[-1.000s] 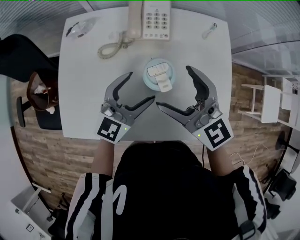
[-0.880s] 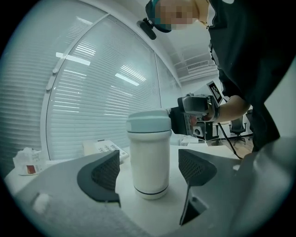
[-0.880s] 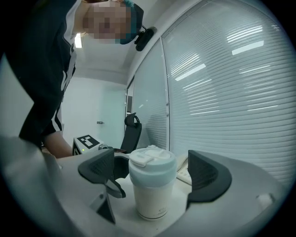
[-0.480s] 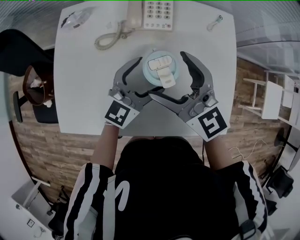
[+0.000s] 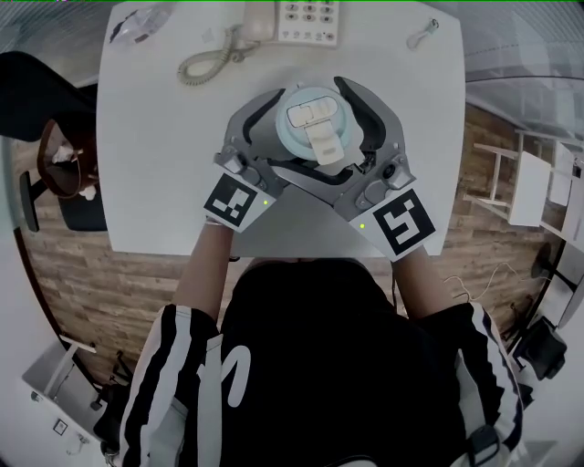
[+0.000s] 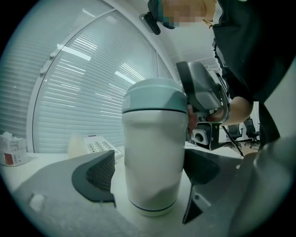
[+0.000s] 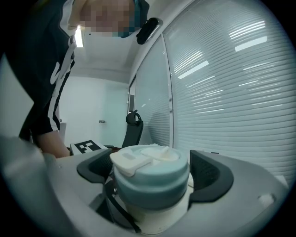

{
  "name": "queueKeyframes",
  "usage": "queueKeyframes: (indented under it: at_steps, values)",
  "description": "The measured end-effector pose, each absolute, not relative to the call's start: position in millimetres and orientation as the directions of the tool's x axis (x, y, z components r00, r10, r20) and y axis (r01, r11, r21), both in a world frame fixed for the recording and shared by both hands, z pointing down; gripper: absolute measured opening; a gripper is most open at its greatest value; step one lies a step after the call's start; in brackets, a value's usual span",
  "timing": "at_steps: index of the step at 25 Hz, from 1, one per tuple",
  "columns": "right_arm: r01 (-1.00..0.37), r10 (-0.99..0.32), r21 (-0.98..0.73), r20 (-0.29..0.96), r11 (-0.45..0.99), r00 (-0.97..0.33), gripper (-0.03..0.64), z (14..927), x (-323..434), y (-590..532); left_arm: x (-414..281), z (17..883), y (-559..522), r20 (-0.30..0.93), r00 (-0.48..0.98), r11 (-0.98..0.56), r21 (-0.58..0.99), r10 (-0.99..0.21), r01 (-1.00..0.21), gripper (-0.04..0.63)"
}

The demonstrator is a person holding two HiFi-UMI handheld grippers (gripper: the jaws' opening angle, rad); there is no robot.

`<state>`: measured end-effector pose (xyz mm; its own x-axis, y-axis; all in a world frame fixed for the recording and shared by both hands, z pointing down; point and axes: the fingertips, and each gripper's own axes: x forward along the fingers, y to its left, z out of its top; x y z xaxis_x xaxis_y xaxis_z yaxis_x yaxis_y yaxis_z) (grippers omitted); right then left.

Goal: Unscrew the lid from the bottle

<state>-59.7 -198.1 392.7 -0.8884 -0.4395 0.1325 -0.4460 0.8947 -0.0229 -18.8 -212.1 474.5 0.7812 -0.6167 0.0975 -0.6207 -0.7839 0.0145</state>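
Observation:
A white bottle (image 6: 150, 157) with a pale blue-green lid (image 5: 315, 132) and a white flip tab stands upright on the white table (image 5: 146, 182). My left gripper (image 6: 148, 173) reaches in from the left at the bottle's body. Its pads (image 6: 95, 178) flank the white wall with slim gaps. My right gripper (image 7: 151, 178) comes from the right, higher up, with its pads (image 7: 210, 178) on either side of the lid and apart from it. Both sets of jaws have just been opening and stand open around the bottle. In the head view their inner fingers (image 5: 301, 178) cross in front of it.
A white desk telephone (image 5: 306, 20) with a coiled cord (image 5: 205, 62) lies behind the bottle. A clear plastic item (image 5: 137, 25) sits at the far left corner and a small object (image 5: 422, 36) at the far right. A dark chair (image 5: 46, 119) stands left of the table.
Both grippers have moved forward from in front of the bottle to either side of it, sinking a little. Their jaws have spread wider and the bottle now stands between them.

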Motion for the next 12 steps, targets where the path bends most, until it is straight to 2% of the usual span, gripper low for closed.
queueKeyframes:
  at_steps: [12]
  values:
    - [-0.421, -0.412, -0.034, 0.153, 0.906, -0.898, 0.495, 400.5, -67.7, -203.6, -1.5, 477.1, -216.6, 0.103, 0.848, -0.851, 0.023, -0.520, -0.525, 0.456]
